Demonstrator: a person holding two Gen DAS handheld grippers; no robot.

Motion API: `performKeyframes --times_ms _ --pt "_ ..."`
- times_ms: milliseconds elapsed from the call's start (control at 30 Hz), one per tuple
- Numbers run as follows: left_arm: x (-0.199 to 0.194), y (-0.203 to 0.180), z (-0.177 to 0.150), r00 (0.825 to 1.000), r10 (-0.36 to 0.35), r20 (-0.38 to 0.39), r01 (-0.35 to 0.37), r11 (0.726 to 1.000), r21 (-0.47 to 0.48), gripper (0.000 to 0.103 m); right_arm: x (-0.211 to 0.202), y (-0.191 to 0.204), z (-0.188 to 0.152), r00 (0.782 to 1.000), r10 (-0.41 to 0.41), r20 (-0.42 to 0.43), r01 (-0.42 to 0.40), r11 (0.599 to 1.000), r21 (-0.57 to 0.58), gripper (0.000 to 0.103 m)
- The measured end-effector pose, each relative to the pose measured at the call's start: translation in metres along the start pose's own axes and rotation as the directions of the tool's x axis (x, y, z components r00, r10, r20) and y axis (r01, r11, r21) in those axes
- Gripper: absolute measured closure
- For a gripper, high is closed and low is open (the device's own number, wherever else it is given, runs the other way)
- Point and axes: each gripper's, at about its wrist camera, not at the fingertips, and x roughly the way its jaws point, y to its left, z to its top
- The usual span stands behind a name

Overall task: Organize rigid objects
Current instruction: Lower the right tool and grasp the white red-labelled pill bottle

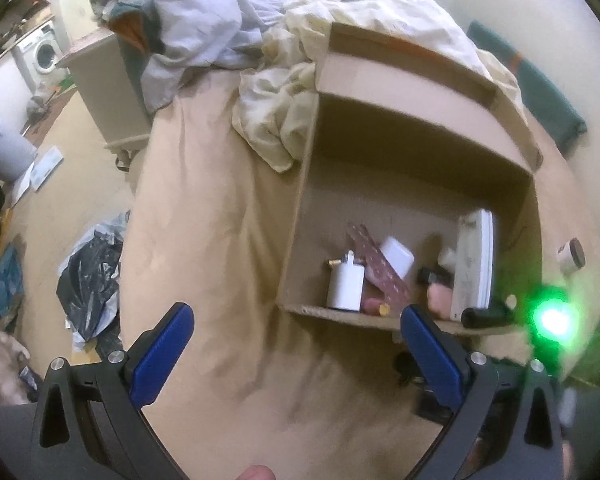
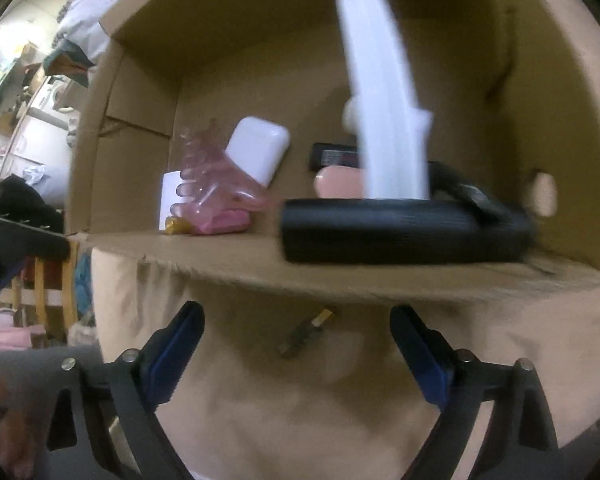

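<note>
One small item (image 2: 306,332), possibly a lighter, lay on the bedsheet (image 2: 300,400) outside the cardboard box (image 2: 340,280) | long axis diagonal, just ahead between right gripper's (image 2: 298,344) wide-apart, empty jaws | right nearer; left gripper (image 1: 296,344) apart, empty.

My stock by finish: cardboard box (image 2: 148,92), matt brown, raw fibrous cut edge; white charger plug (image 1: 345,286), smooth plastic, brass-coloured pins; pink hair claw (image 2: 216,176), clear glossy plastic; white case (image 2: 258,152), smooth satin plastic; black case (image 2: 400,232), matt, finely ribbed; bed sheet (image 1: 220,240), soft beige cloth, creased; my pads (image 1: 162,354), blue, matt, on black plastic.
</note>
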Motion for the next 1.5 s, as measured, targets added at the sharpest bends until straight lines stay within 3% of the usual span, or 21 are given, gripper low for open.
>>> performKeyframes --times_ms 133,300,367,433,800,1167,1367,1500 --pt "-0.001 0.008 0.002 1.0 -0.009 -0.013 0.009 1.0 -0.028 0.0 0.02 0.012 0.001 0.991 -0.13 0.018 0.13 0.991 0.018 0.006" --pt "0.0 0.013 0.003 0.999 -0.031 -0.031 0.03 0.998 -0.056 0.0 0.03 0.029 -0.003 0.966 -0.25 0.062 0.252 0.967 -0.038 0.017" --pt "-0.001 0.014 0.005 0.999 -0.036 -0.03 0.034 0.998 -0.06 0.0 0.028 0.034 -0.005 0.96 -0.271 0.078 0.275 0.96 -0.058 0.039" --pt "-0.001 0.015 0.006 0.999 -0.03 -0.027 0.028 0.998 -0.064 0.0 0.023 0.036 -0.008 0.954 -0.286 0.089 0.293 0.953 -0.076 0.051" --pt "0.003 0.017 0.004 0.998 -0.031 -0.046 0.028 0.997 -0.07 0.0 -0.031 0.028 -0.033 0.983 -0.167 0.07 0.176 0.972 -0.156 0.053" --pt "0.011 0.016 0.0 0.998 -0.01 -0.06 0.007 0.999 -0.052 0.0 -0.114 0.012 -0.049 0.988 -0.071 0.14 0.106 0.96 -0.258 0.053" --pt "0.017 0.012 -0.003 0.997 -0.004 -0.072 0.002 0.999 -0.035 0.0 -0.149 -0.001 -0.03 0.965 -0.018 0.262 0.101 0.945 -0.31 0.053" --pt "0.022 0.01 -0.007 0.996 -0.015 -0.091 0.013 0.999 -0.03 0.0 -0.162 -0.009 -0.024 0.919 0.032 0.392 0.099 0.946 -0.31 0.053"
